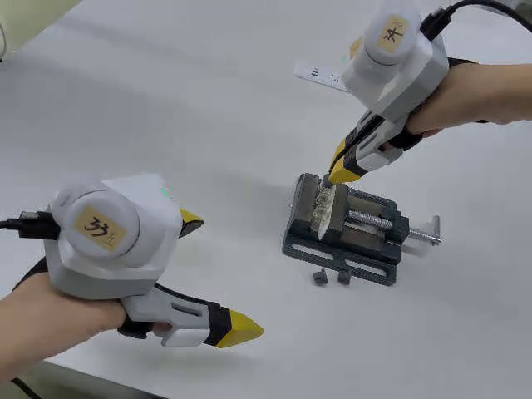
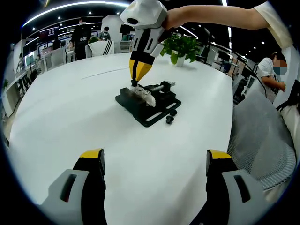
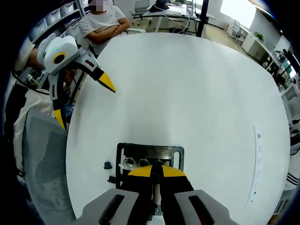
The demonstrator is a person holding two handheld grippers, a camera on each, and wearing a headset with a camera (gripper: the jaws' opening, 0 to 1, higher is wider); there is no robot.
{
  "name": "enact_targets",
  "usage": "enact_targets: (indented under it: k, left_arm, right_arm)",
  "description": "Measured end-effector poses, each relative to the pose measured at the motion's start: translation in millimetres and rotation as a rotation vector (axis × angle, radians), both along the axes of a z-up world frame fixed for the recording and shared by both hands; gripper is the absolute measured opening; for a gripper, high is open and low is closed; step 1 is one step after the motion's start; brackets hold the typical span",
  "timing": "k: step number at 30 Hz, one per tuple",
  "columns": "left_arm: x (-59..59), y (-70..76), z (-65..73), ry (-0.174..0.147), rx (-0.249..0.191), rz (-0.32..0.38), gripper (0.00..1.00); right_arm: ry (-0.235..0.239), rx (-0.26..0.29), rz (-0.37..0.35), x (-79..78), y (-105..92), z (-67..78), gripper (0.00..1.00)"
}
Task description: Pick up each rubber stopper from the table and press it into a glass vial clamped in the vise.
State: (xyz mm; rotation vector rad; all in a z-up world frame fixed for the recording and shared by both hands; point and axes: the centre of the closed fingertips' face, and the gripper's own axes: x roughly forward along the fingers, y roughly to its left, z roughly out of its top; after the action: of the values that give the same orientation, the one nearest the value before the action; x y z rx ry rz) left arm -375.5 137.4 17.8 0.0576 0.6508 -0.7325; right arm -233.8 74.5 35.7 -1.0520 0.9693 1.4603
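Stopper (image 2: 134, 83) pinched in right claw (image 1: 341, 176), just above clamped vials (image 1: 322, 209)

two stoppers (image 1: 319, 277) on the table (image 1: 166, 100) just before the vise (image 1: 366, 241), vials (image 1: 324, 209) in it

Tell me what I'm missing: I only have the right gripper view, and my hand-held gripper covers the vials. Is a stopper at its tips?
Observer: Yes; the left gripper view shows a dark rubber stopper below the shut tips of the right hand-held gripper, right over the end glass vial.
Operator: Where does the vise handle point?
Observer: In the head view the screw handle of the vise sticks out on the side away from the left hand-held gripper.
Operator: I see one blob by the base. Alone?
Observer: No, two loose stoppers lie there on the table, apart.
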Motion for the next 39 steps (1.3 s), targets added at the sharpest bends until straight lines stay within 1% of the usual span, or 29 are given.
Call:
enact_targets:
  k: [5,7,8,10,13,15,17,18,20,21,23,24,29,33,35,37,39]
  left_arm:
    - [-0.5,0.3,-1.9,0.004,-0.003,0.003,0.89]
    - [-0.4,0.1,-2.5,0.004,-0.001,0.002,0.89]
    - [-0.3,-0.2,-2.6,0.004,-0.002,0.002,0.89]
    - [-0.2,-0.6,-2.7,0.005,-0.003,0.002,0.89]
    - [0.3,-0.4,-3.0,0.006,-0.003,0.002,0.89]
    - [0.5,-0.4,-3.2,0.007,-0.002,0.001,0.89]
    - [0.8,-0.8,-3.3,0.007,-0.003,0.001,0.88]
    - [0.8,-1.3,-3.5,0.008,-0.004,0.001,0.88]
    - [0.8,-1.9,-4.0,0.009,-0.003,0.0,0.88]
    - [0.9,-2.4,-4.5,0.01,-0.003,0.0,0.88]
    - [1.3,-3.9,-4.8,0.012,-0.005,-0.001,0.88]
    - [1.5,-4.4,-4.7,0.012,-0.006,-0.001,0.88]
    - [3.6,-5.2,-5.0,0.013,-0.005,-0.006,0.88]
    - [5.5,-5.7,-3.3,0.008,-0.003,-0.006,0.88]
    - [6.1,-5.8,-2.7,0.007,-0.006,-0.003,0.88]
    - [6.4,-6.1,-2.6,0.006,-0.006,-0.003,0.88]
    - [6.6,-6.0,-2.9,0.006,-0.004,-0.005,0.88]
  right_arm:
    - [0.028,0.004,-0.024,2.6,-1.1,1.0,0.0]
    - [0.047,0.007,-0.035,-0.5,-2.0,1.3,0.0]
    - [0.063,0.008,-0.048,0.4,-2.4,1.0,0.0]
    - [0.071,0.01,-0.059,1.7,-2.7,0.9,0.0]
    - [0.105,0.013,-0.093,-0.6,-3.7,0.9,0.0]
    - [0.104,0.01,-0.09,-7.8,-2.9,1.9,0.0]
    - [0.084,-0.004,-0.068,-11.7,-3.1,1.5,0.0]
    - [0.065,-0.018,-0.039,-8.8,-4.5,1.2,0.0]
    - [0.054,-0.031,-0.039,-6.7,-4.2,-0.6,0.0]
    - [0.037,-0.047,-0.012,-4.5,-5.3,-1.5,0.0]
    - [0.029,-0.055,-0.013,-9.6,-2.5,-0.1,0.0]
    - [0.024,-0.057,-0.001,-7.5,-3.5,-1.2,0.0]
    - [0.013,-0.047,-0.006,-5.9,-4.6,-2.6,0.0]
    - [0.026,-0.033,-0.023,-4.0,-3.7,-3.3,0.0]
    - [0.016,-0.03,-0.002,-4.3,-4.4,-3.8,0.0]
    - [0.013,-0.041,-0.015,-5.5,-6.0,-4.1,0.0]
    - [0.006,-0.054,-0.009,-3.0,-4.2,-5.6,0.0]
